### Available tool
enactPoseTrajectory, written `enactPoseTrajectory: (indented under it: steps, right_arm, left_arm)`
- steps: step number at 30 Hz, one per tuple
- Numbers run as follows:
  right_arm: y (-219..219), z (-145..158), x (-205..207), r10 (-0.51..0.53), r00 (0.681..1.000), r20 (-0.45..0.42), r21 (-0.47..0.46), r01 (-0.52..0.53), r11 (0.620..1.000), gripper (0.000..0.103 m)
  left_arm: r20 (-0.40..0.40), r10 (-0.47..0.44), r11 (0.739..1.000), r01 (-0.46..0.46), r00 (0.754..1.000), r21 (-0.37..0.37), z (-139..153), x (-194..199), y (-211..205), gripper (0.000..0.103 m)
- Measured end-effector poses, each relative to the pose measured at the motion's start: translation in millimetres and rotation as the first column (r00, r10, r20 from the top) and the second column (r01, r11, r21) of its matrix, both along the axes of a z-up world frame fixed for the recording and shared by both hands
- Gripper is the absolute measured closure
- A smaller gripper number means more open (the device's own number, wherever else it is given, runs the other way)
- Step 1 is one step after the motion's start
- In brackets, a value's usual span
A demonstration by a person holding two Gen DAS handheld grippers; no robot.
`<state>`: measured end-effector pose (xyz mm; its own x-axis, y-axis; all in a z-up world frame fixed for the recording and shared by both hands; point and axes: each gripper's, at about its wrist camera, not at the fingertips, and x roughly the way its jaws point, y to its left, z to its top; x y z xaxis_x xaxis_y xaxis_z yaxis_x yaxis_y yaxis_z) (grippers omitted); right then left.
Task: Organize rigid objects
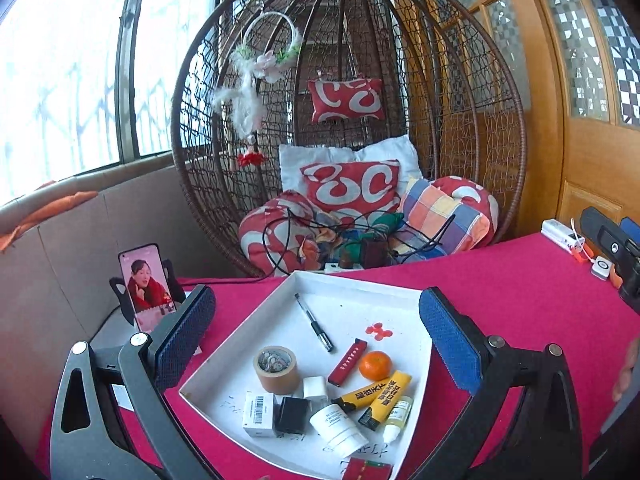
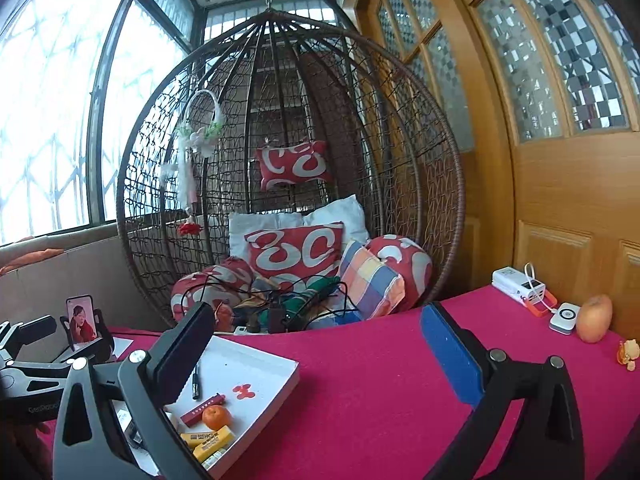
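**Both claws spread wide above a tray of small hard things**

I hold a claw in each hand. My left claw hangs spread wide and empty over a shallow white tray that sits on a table under a magenta cloth. My right claw is also spread wide and empty, off to the tray's right over bare cloth.

The things to sort lie crowded in the tray's near corner. A roll of brown tape lies flat; I judge it stiff and light, best pinched across its wall. Two yellow tubes lie touching side by side; they look slightly squashy, so I would grip near the caps. A small orange fruit just beside them is round and likely to roll, so it needs a gentle squeeze across the middle. A black pen lies alone farther up the tray, thin and slick; I would take it mid-barrel. A slim red box leans between pen and fruit. A black cube, a white carton and a white bottle on its side sit close together, leaving little room for my fingers.
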<state>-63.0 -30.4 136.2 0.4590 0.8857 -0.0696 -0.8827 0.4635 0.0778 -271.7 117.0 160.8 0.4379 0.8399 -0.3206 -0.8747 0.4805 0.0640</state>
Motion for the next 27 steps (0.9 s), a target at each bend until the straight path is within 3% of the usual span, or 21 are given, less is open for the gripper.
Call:
enactPoseTrajectory:
  steps: [4,8,12,15,21,27]
  right_arm:
    - [-11,-1,14,0.073,0.994,-0.081,0.037,-0.07,0.997,0.0]
    - [-16,-13,24,0.158,0.97,-0.187,0.044,-0.152,0.987,0.0]
    - [-32,-15,14,0.123,0.985,-0.122,0.055,-0.117,0.992,0.0]
    - [-45,-12,6,0.103,0.991,-0.087,0.066,-0.097,0.993,0.0]
    - [-47,-11,0,0.101,0.992,-0.075,0.056,-0.097,0.994,0.0]
    - [-45,-16,9,0.092,0.988,-0.124,0.029,-0.089,0.996,0.0]
  left_arm:
    - [-0.013,0.076,0.997,-0.076,0.997,0.035,2,6,-8,0.0]
    - [-0.043,0.195,0.98,-0.196,0.98,-0.018,-10,6,-4,0.0]
    - [-0.032,0.132,0.98,-0.136,0.991,-0.147,-19,1,-1,0.0]
    - [-0.039,0.117,0.972,-0.123,0.992,-0.202,-22,-2,-10,0.0]
    - [-0.096,0.181,0.955,-0.198,0.979,-0.22,-28,-1,-18,0.0]
    - [-0.079,0.172,0.952,-0.186,0.982,-0.243,-29,-4,-21,0.0]
